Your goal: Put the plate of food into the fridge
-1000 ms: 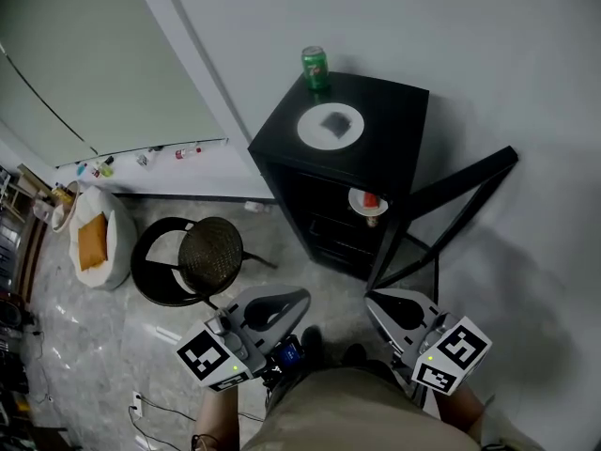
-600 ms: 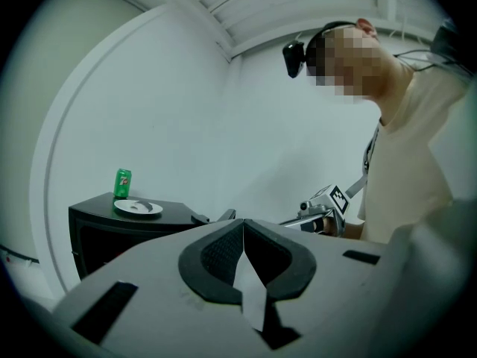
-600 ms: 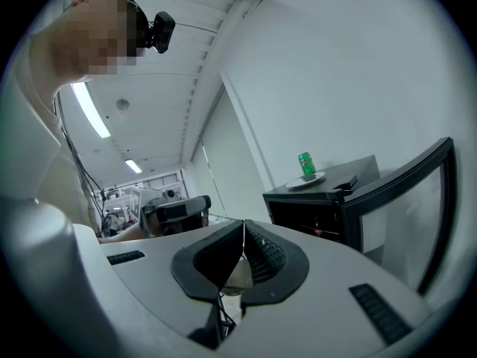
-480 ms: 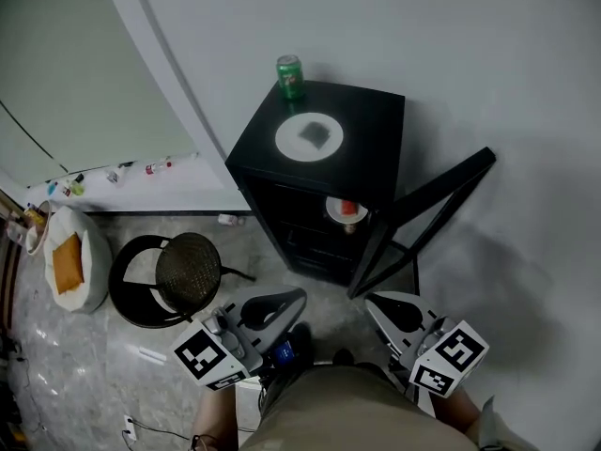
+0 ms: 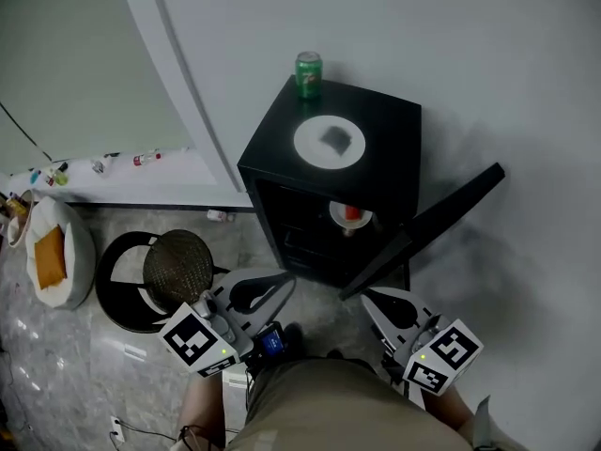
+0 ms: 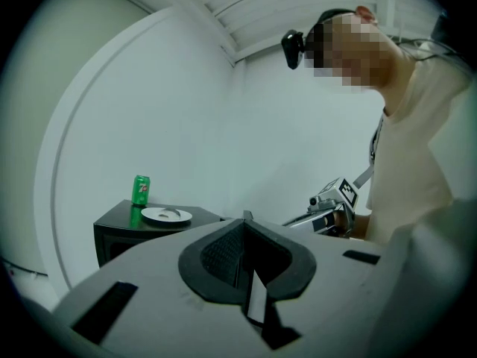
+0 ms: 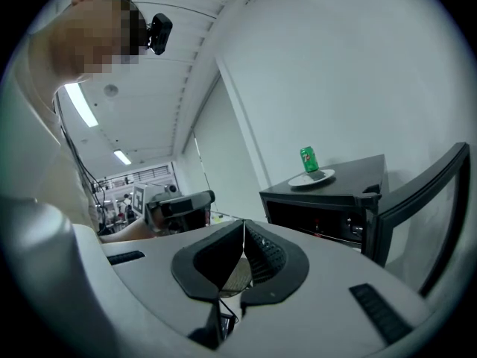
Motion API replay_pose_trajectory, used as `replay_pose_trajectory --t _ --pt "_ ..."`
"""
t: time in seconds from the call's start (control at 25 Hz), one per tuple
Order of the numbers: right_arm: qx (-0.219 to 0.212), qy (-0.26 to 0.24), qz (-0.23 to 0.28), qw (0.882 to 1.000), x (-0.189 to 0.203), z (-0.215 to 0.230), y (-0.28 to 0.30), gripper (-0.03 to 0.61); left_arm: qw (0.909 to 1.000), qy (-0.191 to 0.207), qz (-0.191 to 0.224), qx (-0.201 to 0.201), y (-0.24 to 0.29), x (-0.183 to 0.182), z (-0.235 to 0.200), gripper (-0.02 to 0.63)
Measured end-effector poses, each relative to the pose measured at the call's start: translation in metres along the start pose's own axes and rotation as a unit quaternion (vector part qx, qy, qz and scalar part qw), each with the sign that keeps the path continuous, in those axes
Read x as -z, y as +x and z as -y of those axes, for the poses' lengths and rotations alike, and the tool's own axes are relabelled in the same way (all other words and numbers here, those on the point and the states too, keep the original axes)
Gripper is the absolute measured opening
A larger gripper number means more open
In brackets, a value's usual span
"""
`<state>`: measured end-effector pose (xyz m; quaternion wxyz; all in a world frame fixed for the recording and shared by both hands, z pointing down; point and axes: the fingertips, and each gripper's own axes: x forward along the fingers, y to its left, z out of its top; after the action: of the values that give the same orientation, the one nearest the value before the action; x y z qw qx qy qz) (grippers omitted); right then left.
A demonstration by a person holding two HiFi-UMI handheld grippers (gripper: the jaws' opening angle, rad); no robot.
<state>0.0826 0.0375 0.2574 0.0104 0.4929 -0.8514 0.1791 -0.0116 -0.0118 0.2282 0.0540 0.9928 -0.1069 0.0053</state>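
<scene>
A green can (image 5: 308, 72) is standing upright at the far left corner of the fridge (image 5: 392, 148) top. On the grey marbled floor (image 5: 66, 365), left of the fridge, a round black stool (image 5: 177, 268) with a mesh seat is sitting over a black ring base. A white cushion (image 5: 47, 252) with an orange patch on it is lying at the floor's left edge. Small bottles (image 5: 141, 159) and other bits, too small to tell, are lining a white ledge at the foot of the pale wall (image 5: 66, 54). A small white object (image 5: 218, 216) is lying on the floor just below that ledge. Strip lights (image 7: 83, 104) are glowing on the ceiling.
</scene>
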Motion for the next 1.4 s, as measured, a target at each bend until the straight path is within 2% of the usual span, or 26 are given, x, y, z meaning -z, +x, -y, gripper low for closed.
replay_pose_trajectory --t 0.16,0.52,0.8,1.08,1.4 --pt "0.021 -0.006 -0.005 1.0 -0.004 0.0 0.019 0.02 1.0 0.004 0.0 -0.004 -0.006 0.002 -0.032 0.009" --pt "0.081 -0.006 -0.013 0.997 -0.004 -0.006 0.055 0.021 0.9979 0.046 0.0 0.046 0.006 -0.002 -0.08 0.011" --pt "0.103 0.006 -0.019 0.994 0.0 -0.003 0.066 0.021 0.9961 0.065 -0.016 0.057 0.03 -0.005 -0.108 0.011" --pt "0.081 0.008 -0.024 0.996 -0.007 0.018 0.069 0.02 0.99 0.127 -0.048 0.037 0.067 -0.006 -0.131 0.011" --pt "0.045 0.007 -0.032 0.998 -0.017 0.044 0.07 0.02 0.9786 0.176 -0.09 0.054 0.101 -0.005 -0.137 0.011"
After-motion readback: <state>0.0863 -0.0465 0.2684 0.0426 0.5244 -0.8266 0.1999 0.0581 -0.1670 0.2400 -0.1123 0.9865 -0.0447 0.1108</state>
